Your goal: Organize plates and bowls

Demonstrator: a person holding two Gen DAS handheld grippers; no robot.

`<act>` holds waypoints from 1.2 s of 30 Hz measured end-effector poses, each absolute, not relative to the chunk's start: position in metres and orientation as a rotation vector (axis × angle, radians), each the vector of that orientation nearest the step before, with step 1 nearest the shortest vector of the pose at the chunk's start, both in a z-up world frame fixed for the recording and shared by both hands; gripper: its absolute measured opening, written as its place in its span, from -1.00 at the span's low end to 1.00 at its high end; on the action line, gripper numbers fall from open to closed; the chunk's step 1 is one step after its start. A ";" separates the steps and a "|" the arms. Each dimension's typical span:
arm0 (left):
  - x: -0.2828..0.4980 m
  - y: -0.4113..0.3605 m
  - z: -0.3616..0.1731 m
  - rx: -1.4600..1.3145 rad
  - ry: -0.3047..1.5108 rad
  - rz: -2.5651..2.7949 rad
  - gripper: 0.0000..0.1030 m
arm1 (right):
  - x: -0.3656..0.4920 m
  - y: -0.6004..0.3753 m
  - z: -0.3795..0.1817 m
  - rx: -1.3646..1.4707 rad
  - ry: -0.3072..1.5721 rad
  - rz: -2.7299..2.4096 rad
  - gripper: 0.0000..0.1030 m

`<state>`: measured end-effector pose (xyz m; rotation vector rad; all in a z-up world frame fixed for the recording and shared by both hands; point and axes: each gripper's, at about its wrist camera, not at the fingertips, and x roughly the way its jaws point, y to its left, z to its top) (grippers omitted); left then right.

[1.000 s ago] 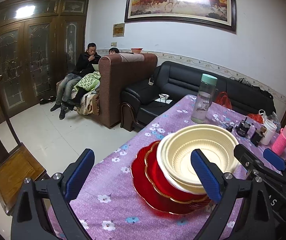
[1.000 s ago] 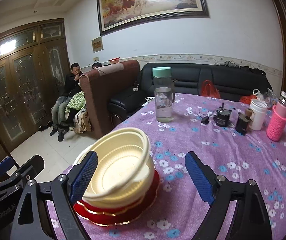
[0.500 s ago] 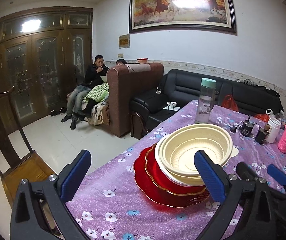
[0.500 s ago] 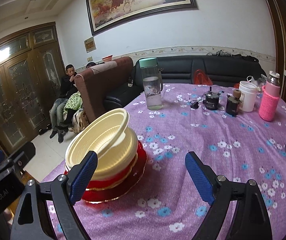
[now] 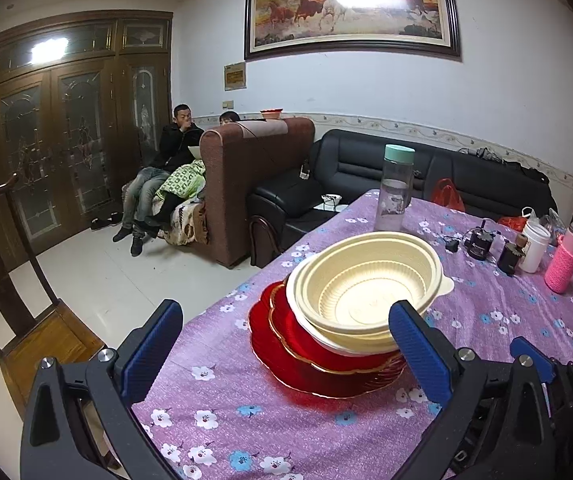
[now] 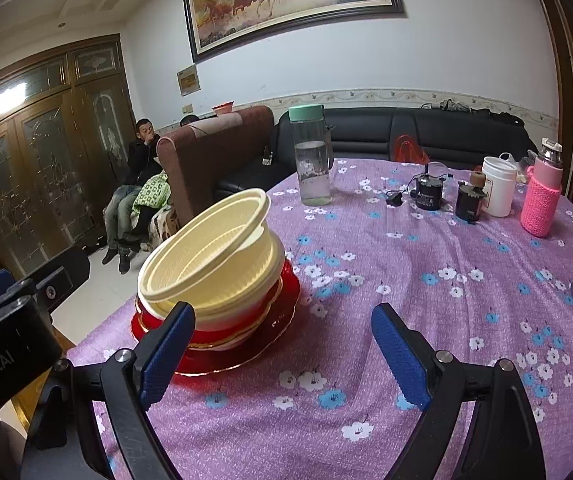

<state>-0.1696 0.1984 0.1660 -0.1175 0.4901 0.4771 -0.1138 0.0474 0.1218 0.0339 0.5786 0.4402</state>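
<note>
A stack stands on the purple flowered tablecloth (image 5: 270,420): red gold-rimmed plates (image 5: 286,344) at the bottom, cream plastic bowls (image 5: 366,288) nested on top, the top one tilted. The stack also shows in the right wrist view, bowls (image 6: 214,256) over plates (image 6: 274,316). My left gripper (image 5: 286,352) is open and empty, held short of the stack on its near side. My right gripper (image 6: 282,356) is open and empty, just right of the stack and short of it. Each gripper shows at the edge of the other's view.
A clear bottle with a green cap (image 6: 312,156) stands behind the stack. A pink sleeved bottle (image 6: 542,196), a white cup (image 6: 498,188) and small dark items (image 6: 430,192) stand at the far right. A wooden chair (image 5: 26,320) is left of the table. Two people sit on a sofa (image 5: 174,168).
Both grippers have drawn back and away from the stack, which now looks smaller and farther. The top bowl sits tilted on the stack. Both stay open.
</note>
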 end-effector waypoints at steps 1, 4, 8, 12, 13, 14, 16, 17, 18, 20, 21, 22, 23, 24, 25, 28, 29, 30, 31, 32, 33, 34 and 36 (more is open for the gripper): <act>-0.168 0.199 0.165 -0.120 0.497 0.473 1.00 | -0.114 0.048 0.120 0.033 0.583 0.441 0.80; -0.166 0.200 0.164 -0.127 0.506 0.469 1.00 | -0.114 0.050 0.117 0.030 0.594 0.446 0.80; -0.164 0.198 0.163 -0.121 0.510 0.465 1.00 | -0.115 0.055 0.115 0.021 0.601 0.449 0.80; -0.163 0.195 0.160 -0.112 0.512 0.462 1.00 | -0.115 0.058 0.112 0.018 0.615 0.454 0.80; -0.163 0.194 0.159 -0.112 0.512 0.459 1.00 | -0.115 0.060 0.111 0.015 0.618 0.455 0.80; -0.163 0.194 0.159 -0.113 0.512 0.456 1.00 | -0.115 0.060 0.109 0.013 0.622 0.456 0.80; -0.164 0.193 0.158 -0.117 0.508 0.450 1.00 | -0.114 0.062 0.107 0.011 0.629 0.458 0.80; -0.165 0.193 0.158 -0.120 0.504 0.446 1.00 | -0.114 0.063 0.105 0.012 0.632 0.459 0.80; -0.167 0.192 0.158 -0.127 0.494 0.437 1.00 | -0.115 0.063 0.104 0.011 0.636 0.462 0.80; -0.169 0.193 0.157 -0.144 0.492 0.425 1.00 | -0.115 0.065 0.102 0.010 0.641 0.468 0.80; -0.169 0.193 0.156 -0.153 0.495 0.424 1.00 | -0.116 0.066 0.101 0.008 0.643 0.471 0.80; -0.169 0.194 0.155 -0.163 0.497 0.426 1.00 | -0.116 0.067 0.100 0.006 0.646 0.474 0.80; -0.169 0.195 0.153 -0.170 0.498 0.425 1.00 | -0.117 0.068 0.099 0.005 0.647 0.478 0.80; -0.169 0.195 0.153 -0.174 0.499 0.419 1.00 | -0.118 0.069 0.099 0.004 0.648 0.481 0.80; -0.168 0.195 0.153 -0.176 0.500 0.412 1.00 | -0.119 0.070 0.098 0.002 0.649 0.483 0.80; -0.165 0.197 0.151 -0.185 0.515 0.410 1.00 | -0.120 0.072 0.096 -0.007 0.649 0.486 0.80; -0.164 0.198 0.150 -0.187 0.522 0.411 1.00 | -0.120 0.073 0.095 -0.011 0.651 0.487 0.80; -0.163 0.199 0.148 -0.194 0.532 0.409 1.00 | -0.120 0.074 0.094 -0.013 0.651 0.487 0.80; -0.161 0.200 0.147 -0.199 0.543 0.409 1.00 | -0.120 0.075 0.094 -0.019 0.649 0.486 0.80; -0.159 0.201 0.145 -0.202 0.558 0.409 1.00 | -0.121 0.076 0.093 -0.028 0.647 0.485 0.80; -0.157 0.203 0.143 -0.209 0.570 0.406 1.00 | -0.121 0.078 0.093 -0.033 0.645 0.486 0.80; -0.156 0.204 0.142 -0.213 0.579 0.406 1.00 | -0.121 0.079 0.093 -0.037 0.645 0.488 0.80; -0.153 0.206 0.139 -0.215 0.594 0.411 1.00 | -0.120 0.081 0.092 -0.044 0.646 0.492 0.80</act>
